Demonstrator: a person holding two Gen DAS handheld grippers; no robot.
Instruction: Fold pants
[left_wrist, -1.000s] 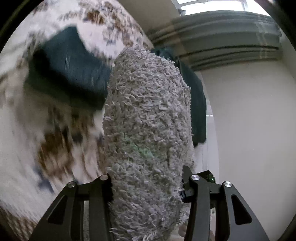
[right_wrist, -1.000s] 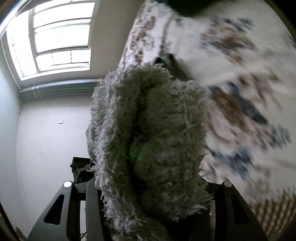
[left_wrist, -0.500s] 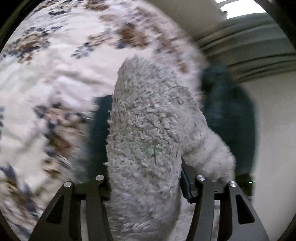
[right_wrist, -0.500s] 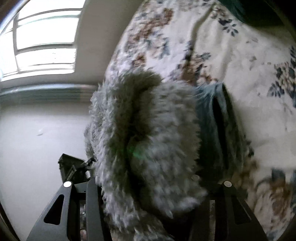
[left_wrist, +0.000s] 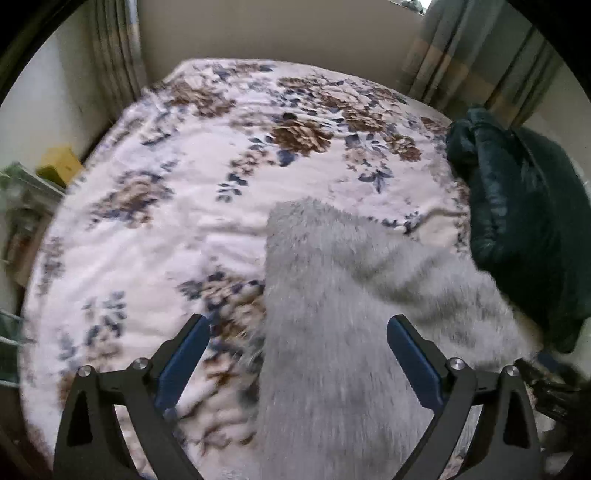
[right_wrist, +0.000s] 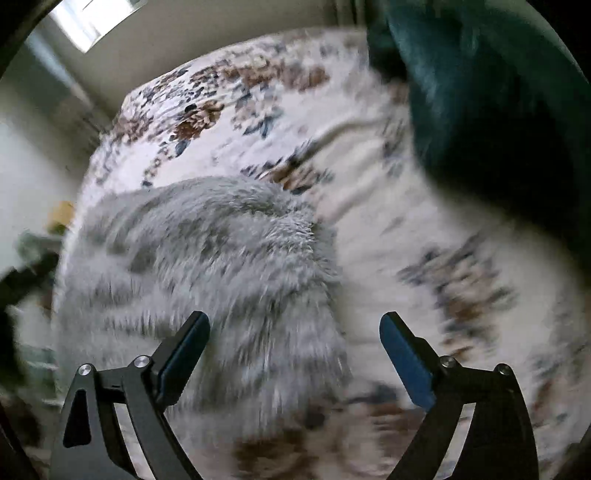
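Pants on floral bedspread, both grippers' fingers spread, empty

Soft daylight fills both fisheye views, brightest at the window in the far left corner of the right wrist view, with no hard shadows or glare. Motion blur smears the grey fleece pants and the floral bedspread nearby, worst in the right wrist view. Black vignette rings curve the edges; the dark green bundle reads nearly black.
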